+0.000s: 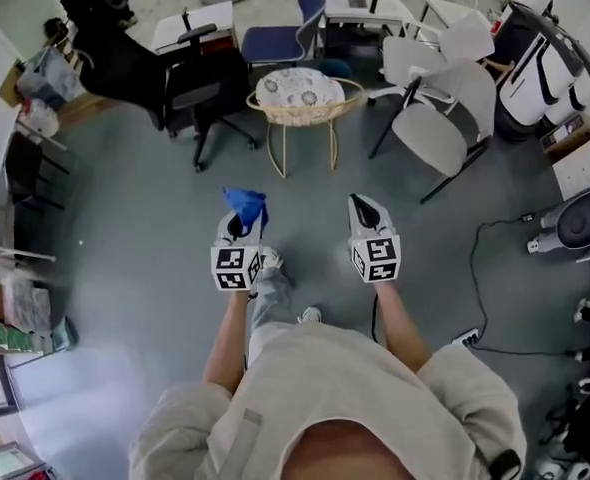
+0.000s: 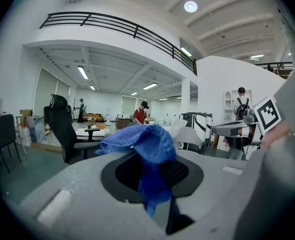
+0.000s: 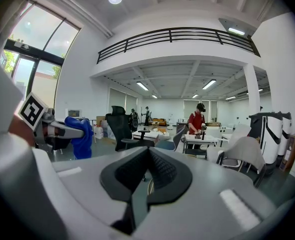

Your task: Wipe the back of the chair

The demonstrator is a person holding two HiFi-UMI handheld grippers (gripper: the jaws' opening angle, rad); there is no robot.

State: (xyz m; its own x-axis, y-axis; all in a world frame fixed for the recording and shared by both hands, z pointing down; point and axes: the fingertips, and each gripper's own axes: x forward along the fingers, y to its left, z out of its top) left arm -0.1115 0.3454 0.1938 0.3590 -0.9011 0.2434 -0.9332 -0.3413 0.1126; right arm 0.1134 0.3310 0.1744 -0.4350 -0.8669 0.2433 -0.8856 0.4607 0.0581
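In the head view my left gripper (image 1: 241, 224) is held out in front of me, shut on a blue cloth (image 1: 245, 204) that bunches over its tips. The left gripper view shows the blue cloth (image 2: 148, 146) pinched between the jaws and draped over them. My right gripper (image 1: 361, 208) is level with it to the right, shut with nothing in it; its pads (image 3: 160, 170) meet. Ahead on the floor stand a wicker chair (image 1: 300, 100) with a patterned cushion, a black office chair (image 1: 190, 80) and a pale grey chair (image 1: 443, 103). Both grippers are well short of all the chairs.
A blue chair (image 1: 287, 36) and white tables (image 1: 195, 23) lie beyond. A black cable (image 1: 487, 298) and power strip trail on the grey floor at right. Shelves (image 1: 5, 318) line the left wall. A person in red (image 3: 196, 121) stands at a distant table.
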